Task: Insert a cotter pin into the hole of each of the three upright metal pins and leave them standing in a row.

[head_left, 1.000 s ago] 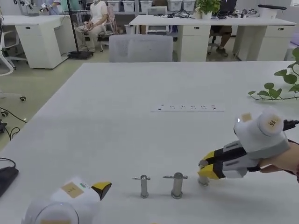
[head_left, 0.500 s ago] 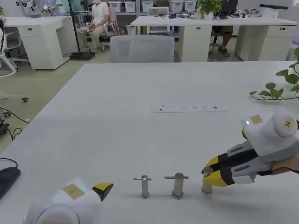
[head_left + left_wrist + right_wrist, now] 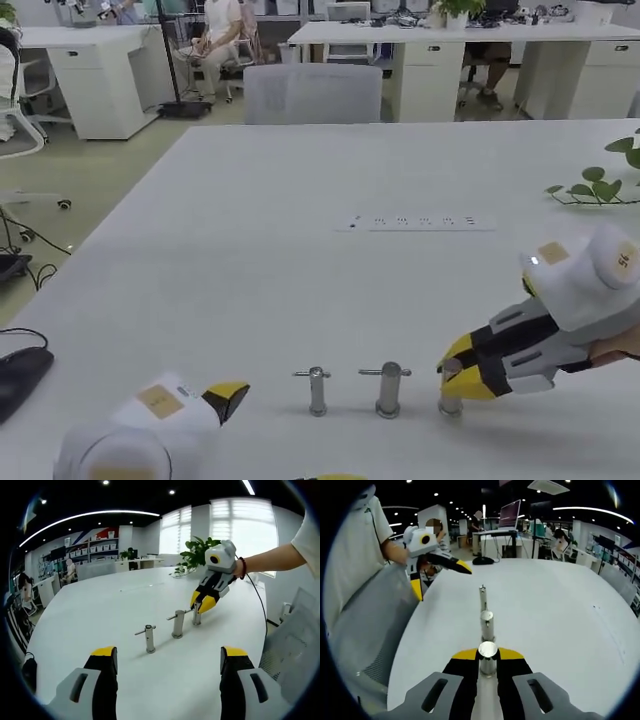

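White worktop (image 3: 300,220), third pin of the row in hand.
Nearest, the left hand-held gripper (image 3: 169,652) hangs wide and empty. Beyond it, the left metal pin (image 3: 317,392) and the middle metal pin (image 3: 388,390) each carry a cotter pin (image 3: 305,374). The right hand-held gripper (image 3: 487,656) clamps the third metal pin (image 3: 450,402), which shows none and likely needs fitting next.

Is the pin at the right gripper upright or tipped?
Upright: the pin stands straight on the table between the right gripper's jaws.
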Demonstrator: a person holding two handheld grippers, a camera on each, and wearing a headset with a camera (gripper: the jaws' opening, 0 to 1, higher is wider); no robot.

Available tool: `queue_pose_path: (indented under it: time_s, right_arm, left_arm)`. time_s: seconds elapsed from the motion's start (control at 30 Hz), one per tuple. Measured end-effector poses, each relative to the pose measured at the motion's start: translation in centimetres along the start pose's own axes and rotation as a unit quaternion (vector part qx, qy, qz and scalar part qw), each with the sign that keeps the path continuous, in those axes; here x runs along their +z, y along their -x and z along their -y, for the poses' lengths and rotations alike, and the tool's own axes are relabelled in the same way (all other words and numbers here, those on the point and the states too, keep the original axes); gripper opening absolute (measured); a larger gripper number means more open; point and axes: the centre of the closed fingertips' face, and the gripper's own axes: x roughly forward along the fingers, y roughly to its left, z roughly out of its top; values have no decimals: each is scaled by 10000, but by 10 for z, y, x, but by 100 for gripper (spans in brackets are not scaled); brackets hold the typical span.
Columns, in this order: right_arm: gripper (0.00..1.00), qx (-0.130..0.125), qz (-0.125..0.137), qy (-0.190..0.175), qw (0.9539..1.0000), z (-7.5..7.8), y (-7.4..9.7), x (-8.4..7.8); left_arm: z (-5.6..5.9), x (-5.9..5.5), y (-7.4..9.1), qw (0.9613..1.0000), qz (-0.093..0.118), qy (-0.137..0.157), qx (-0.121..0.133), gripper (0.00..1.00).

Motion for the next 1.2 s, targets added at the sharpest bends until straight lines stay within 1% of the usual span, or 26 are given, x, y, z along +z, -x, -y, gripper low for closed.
queue_pose_path:
  time_s: [0.17, 0.23, 0.33, 0.37, 0.47, 0.7, 0.87, 1.03, 1.1, 1.17, 1.2]
  right_arm:
    - [13, 61, -37, 31, 10000, -1, -2, -1]
    - [13, 83, -60, 47, 9999, 0, -3, -3]
    - [13, 84, -106, 45, 9999, 1, -3, -6]
    - [13, 89, -63, 17, 9999, 1, -2, -6]
    - [14, 87, -76, 48, 9999, 3, -1, -6]
    - [15, 154, -192, 79, 9997, 5, 4, -10]
    - [15, 197, -266, 110, 9994, 4, 3, -11]
    - [17, 202, -335, -27, 9992, 3, 2, -15]
    - [20, 205, -199, -244, 9993, 1, 0, -14]
    - [20, 117, -145, -304, 9994, 3, 1, -15]
    - [20, 61, -56, -412, 9991, 3, 1, -13]
  left_arm:
    - [-1, 2, 0, 9999, 80, 70, 10, 85]
    - [-2, 1, 0, 10000, 53, 72, 14, 85]
    - [-1, 2, 0, 9999, 68, 84, 13, 85]
    - [-2, 2, 0, 9999, 75, 89, 17, 85]
    - [-2, 1, 0, 9999, 60, 106, 24, 84]
    - [-2, -1, 1, 10000, 12, 88, 23, 84]
    - [-2, -2, 0, 10000, -5, 98, 7, 83]
    - [-1, -3, 0, 10000, -20, 97, -5, 83]
    - [-1, -2, 0, 9999, -23, 104, -9, 83]
    - [-1, -3, 0, 10000, -30, 95, -9, 83]
    - [-1, -3, 0, 9999, -31, 95, -12, 83]
